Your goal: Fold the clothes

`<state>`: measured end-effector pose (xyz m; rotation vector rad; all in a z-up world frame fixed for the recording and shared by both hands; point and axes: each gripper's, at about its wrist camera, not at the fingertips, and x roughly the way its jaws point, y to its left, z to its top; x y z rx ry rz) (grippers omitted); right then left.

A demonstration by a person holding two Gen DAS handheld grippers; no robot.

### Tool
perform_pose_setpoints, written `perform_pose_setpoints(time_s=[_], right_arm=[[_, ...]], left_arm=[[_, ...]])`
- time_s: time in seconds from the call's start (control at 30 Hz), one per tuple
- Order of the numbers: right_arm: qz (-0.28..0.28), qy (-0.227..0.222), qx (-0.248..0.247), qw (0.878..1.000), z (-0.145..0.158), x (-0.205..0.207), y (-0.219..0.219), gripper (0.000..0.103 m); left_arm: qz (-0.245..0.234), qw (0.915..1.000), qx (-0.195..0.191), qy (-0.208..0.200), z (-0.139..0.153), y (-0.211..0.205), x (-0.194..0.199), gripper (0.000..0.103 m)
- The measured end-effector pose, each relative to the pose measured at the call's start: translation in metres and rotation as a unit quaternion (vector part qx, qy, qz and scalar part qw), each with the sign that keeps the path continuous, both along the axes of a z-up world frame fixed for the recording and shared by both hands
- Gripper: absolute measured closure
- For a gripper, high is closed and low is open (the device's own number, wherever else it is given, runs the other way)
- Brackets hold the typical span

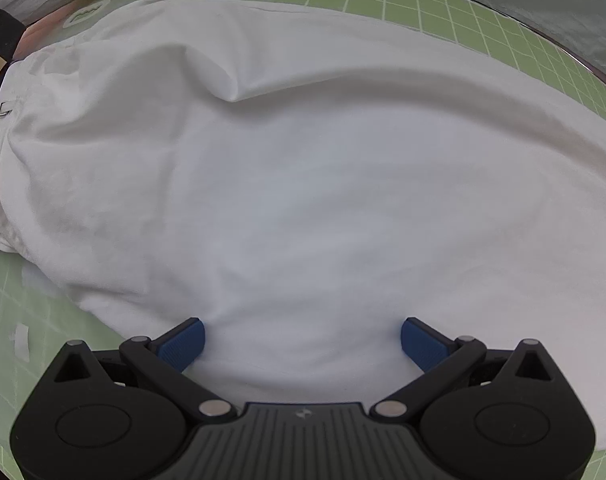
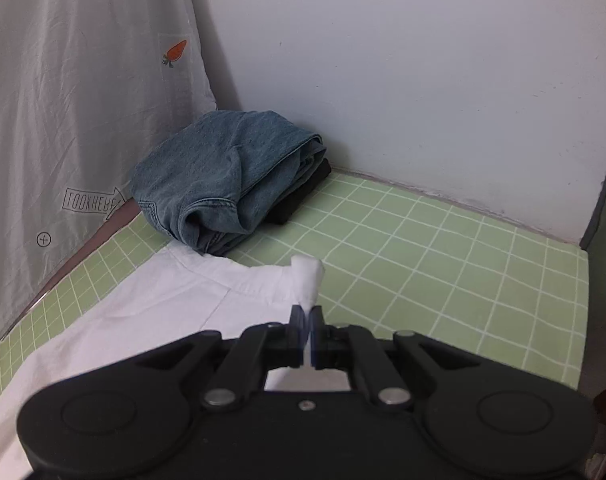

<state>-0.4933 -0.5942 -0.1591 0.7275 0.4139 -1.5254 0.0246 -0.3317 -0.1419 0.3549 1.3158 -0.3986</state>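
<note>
Green grid-lined bed (image 2: 443,248) against a pale wall (image 2: 423,60), grey printed curtain (image 2: 63,100) alongside. Spread across most of the bed: white garment (image 1: 303,184), smooth cotton, softly creased. Beyond its far end, folded denim (image 2: 227,176) over something black. Left hand-held gripper (image 1: 303,340) low over the garment, blue pads spread wide. Right hand-held gripper (image 2: 306,328) clenched on a bunched white corner.

Both the left claw (image 1: 302,340) and right claw (image 2: 306,330) are matte black with round silver pivot screws and ribbed blue pads (image 1: 183,344).
</note>
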Motion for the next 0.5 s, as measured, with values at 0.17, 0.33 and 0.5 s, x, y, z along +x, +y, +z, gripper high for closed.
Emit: perform_pose_setpoints(time_s=[0.17, 0.33, 0.5], right_arm=[[-0.003, 0.04, 0.095, 0.995, -0.06, -0.007, -0.01, 0.098], [0.021, 0.11, 0.083, 0.99, -0.061, 0.008, -0.012, 0.077], [0.023, 0.097, 0.086, 0.991, -0.056, 0.003, -0.023, 0.088]], left_arm=[[0.001, 0.9999, -0.007, -0.008, 0.001, 0.003, -0.002, 0.0], [0.0, 0.9997, -0.013, -0.02, 0.001, 0.005, -0.005, 0.0], [-0.003, 0.9996, -0.018, -0.022, 0.002, 0.007, -0.006, 0.0]])
